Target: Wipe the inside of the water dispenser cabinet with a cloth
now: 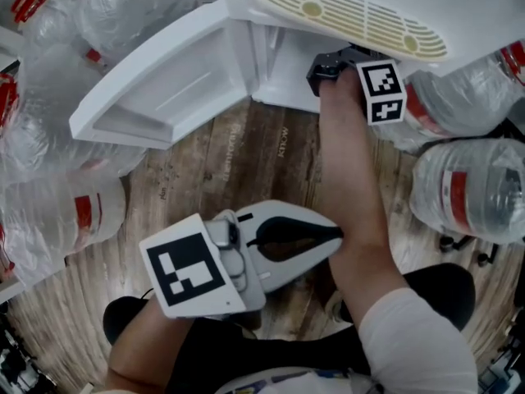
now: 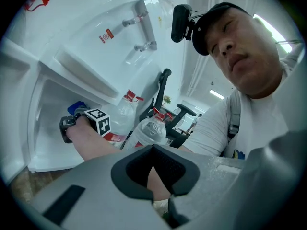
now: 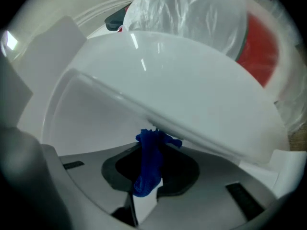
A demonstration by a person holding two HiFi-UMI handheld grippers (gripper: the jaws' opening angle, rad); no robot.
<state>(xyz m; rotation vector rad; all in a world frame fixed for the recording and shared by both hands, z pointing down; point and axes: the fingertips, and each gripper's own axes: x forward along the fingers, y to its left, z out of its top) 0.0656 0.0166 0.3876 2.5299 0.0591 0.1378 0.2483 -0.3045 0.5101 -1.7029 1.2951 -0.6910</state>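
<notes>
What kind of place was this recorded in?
Likely an office or storage corner: a white water dispenser with its cabinet door open, big water jugs piled around it on a wood-look floor, and office chairs behind.

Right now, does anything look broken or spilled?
Nothing looks broken or spilled. Only the big water bottles crowd the floor round the open cabinet, where the right gripper holds a blue cloth.

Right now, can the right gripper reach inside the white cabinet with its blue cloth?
Probably yes. The cabinet door is swung open and the right gripper sits at the opening. Nothing shows between its blue cloth and the inner wall.
</notes>
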